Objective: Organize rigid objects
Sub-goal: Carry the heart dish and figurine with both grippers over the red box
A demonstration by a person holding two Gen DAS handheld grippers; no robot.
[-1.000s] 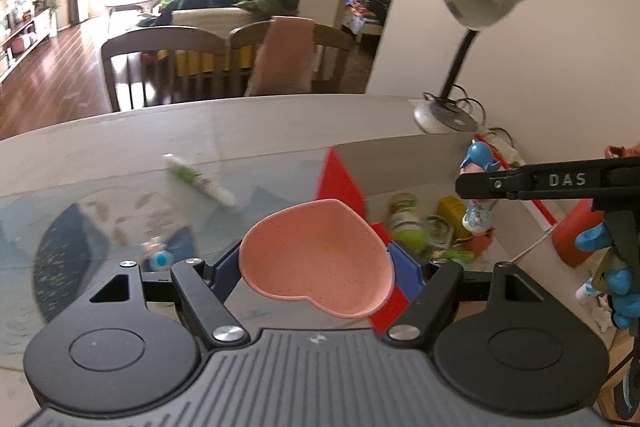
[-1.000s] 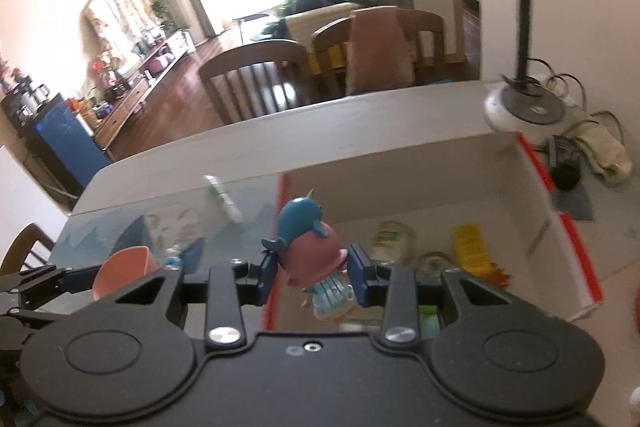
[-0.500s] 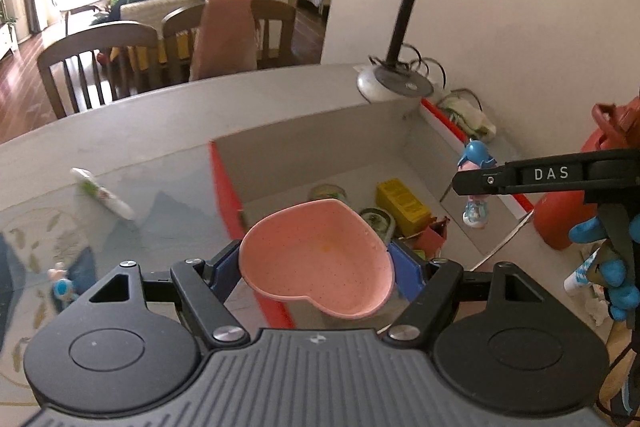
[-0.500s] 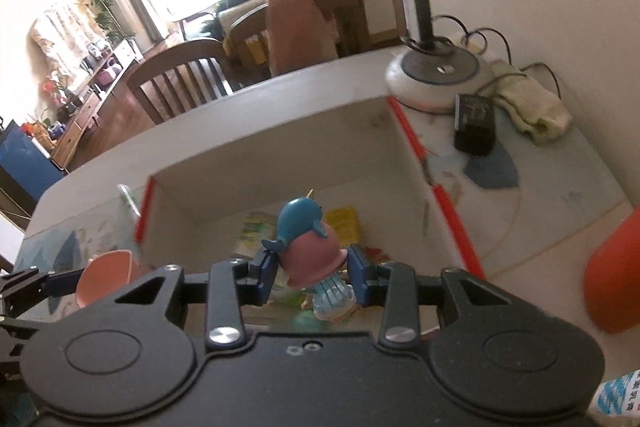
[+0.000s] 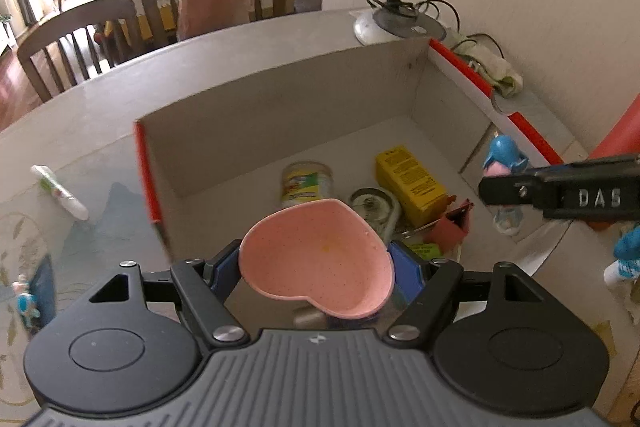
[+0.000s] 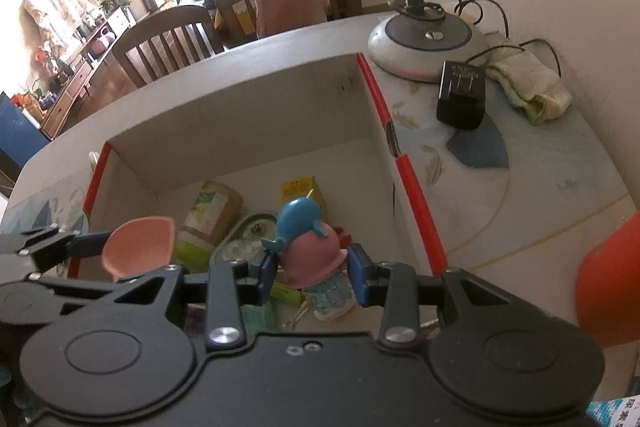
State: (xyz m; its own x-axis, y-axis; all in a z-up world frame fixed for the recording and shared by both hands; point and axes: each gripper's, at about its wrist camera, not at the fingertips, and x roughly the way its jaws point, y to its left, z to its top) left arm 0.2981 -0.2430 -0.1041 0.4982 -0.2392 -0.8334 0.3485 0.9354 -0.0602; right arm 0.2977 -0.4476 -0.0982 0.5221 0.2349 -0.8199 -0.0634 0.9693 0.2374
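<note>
My left gripper is shut on a pink heart-shaped dish, held over the near-left part of an open cardboard box with red edges. My right gripper is shut on a small figurine with a blue whale hat and pink body, held above the box's right side. In the left wrist view that figurine shows at the right, beside the right gripper's black finger. In the right wrist view the pink dish shows at the left.
Inside the box lie a jar with a green label, a yellow carton, a round metal item and a small red box. A lamp base, black adapter and cloth sit beyond the box. A white tube lies left. An orange container stands right.
Both grippers have moved to the right and down, from over the glass tabletop to above the box, keeping the dish and the figurine in their grip.
</note>
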